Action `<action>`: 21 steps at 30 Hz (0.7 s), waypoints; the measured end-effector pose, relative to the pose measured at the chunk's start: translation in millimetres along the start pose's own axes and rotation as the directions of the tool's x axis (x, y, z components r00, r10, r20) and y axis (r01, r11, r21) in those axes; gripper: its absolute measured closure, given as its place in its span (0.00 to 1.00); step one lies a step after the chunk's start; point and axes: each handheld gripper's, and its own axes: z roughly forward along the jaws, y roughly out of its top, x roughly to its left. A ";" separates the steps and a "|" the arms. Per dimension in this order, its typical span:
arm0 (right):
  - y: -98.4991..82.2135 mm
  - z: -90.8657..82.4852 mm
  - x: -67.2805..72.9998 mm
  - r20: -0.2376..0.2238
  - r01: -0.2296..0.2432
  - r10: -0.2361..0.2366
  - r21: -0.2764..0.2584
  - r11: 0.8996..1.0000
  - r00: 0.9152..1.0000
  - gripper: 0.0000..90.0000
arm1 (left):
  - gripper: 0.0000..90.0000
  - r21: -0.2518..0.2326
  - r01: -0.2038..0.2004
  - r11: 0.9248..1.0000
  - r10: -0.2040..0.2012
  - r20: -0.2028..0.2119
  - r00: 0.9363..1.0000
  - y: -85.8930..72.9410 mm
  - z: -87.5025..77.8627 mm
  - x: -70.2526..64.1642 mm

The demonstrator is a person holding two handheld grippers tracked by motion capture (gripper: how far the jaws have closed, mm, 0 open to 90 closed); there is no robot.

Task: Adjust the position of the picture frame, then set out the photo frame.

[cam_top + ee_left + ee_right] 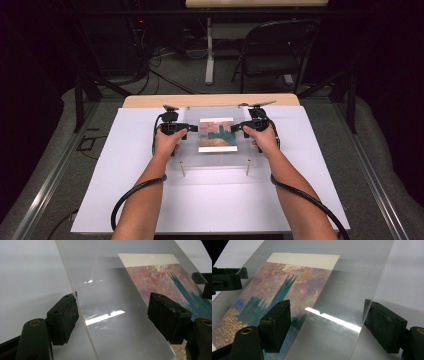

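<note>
A clear plastic sheet (212, 137) lies over a painted picture (217, 135) near the far edge of the tabletop (125, 200), about midway between its left and right edges. The sheet seems to rest on 4 short posts, 2 of which show at its near edge, so it stands a little above the white surface with the picture under it.

The left gripper (172, 127) sits at the sheet's left edge and the right gripper (255, 125) at its right edge, each in one of the person's hands. In the left gripper view the sheet's edge (82, 322) runs up between the 2 fingers (62, 317); the left one is just beside the edge and the right one stands well off, so they are wide open and press on nothing. In the right gripper view the fingers (275, 322) straddle the sheet's other edge (362, 315) the same way, open wide with no squeeze on the plastic.

My reading is that the work is either setting the cover down over the picture or about to lift it off. The sheet lies square over the picture with both grippers slack. What is left looks like a matter of closing on both edges or pulling the hands away; which one I cannot tell.
</note>
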 end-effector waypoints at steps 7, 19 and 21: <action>0.2 0.4 -0.1 0.000 0.003 -0.003 -0.001 1.000 1.000 0.25 | 0.29 -0.012 -0.005 1.000 0.005 -0.004 1.000 -0.1 -0.1 0.7; 0.7 0.2 0.8 0.004 -0.001 0.001 0.000 1.000 1.000 0.25 | 0.35 -0.014 0.025 1.000 -0.025 0.000 1.000 0.9 -1.4 3.2; 0.8 0.0 1.0 0.005 0.000 0.000 0.001 1.000 1.000 0.25 | 0.37 -0.014 0.036 0.999 -0.036 0.005 0.999 1.2 -2.5 4.7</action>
